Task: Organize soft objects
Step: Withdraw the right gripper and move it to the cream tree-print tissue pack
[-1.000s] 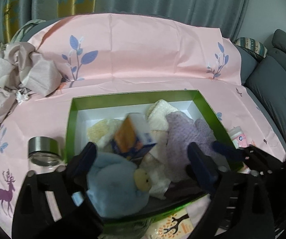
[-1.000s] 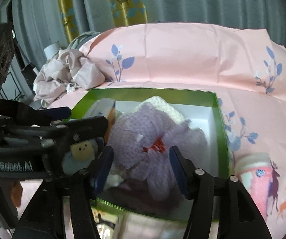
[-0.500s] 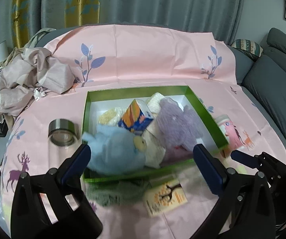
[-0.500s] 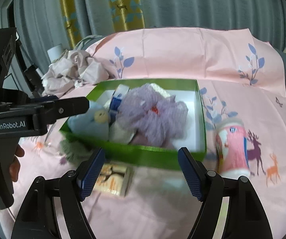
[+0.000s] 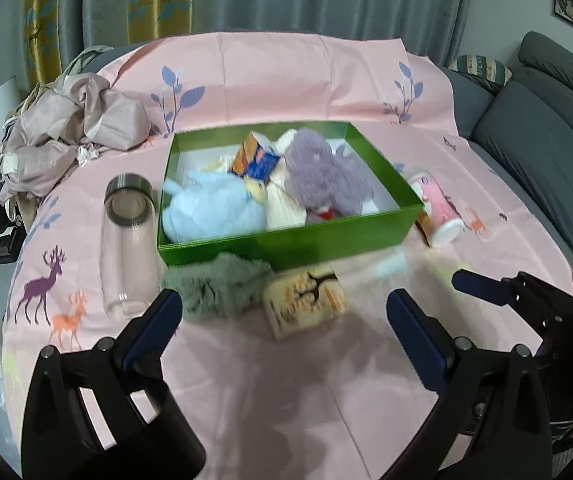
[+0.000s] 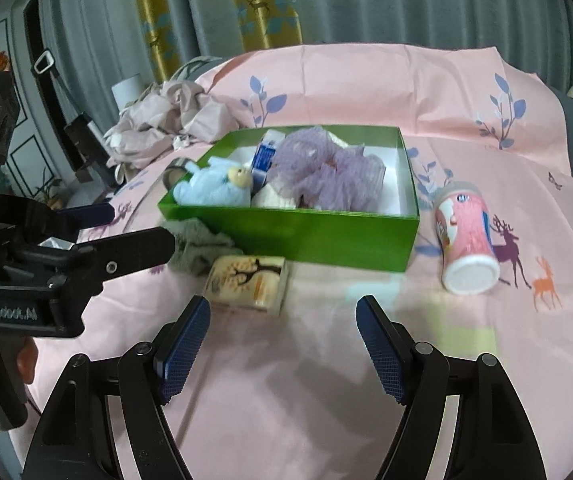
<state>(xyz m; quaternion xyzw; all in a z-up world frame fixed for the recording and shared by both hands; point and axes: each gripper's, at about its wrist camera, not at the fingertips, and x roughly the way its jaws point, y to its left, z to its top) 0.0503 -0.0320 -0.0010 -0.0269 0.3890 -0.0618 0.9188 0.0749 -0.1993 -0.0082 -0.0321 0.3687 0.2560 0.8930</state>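
Hovering above pink cloth (image 5: 286, 380): left tool (image 5: 282, 312) and right tool (image 6: 282, 332) spread apart, empty.

Grey soft item (image 6: 196, 248) partly hidden behind left claw (image 6: 98, 228).

Both grippers now sit back from the green box (image 5: 286, 240). The left gripper (image 5: 282, 312) has released the blue plush (image 5: 214, 212); the right gripper (image 6: 282, 340) stands wider, empty.

Pink sheet (image 5: 286, 80): green box (image 5: 326, 246), bottle (image 5: 128, 240), cup (image 6: 466, 244).
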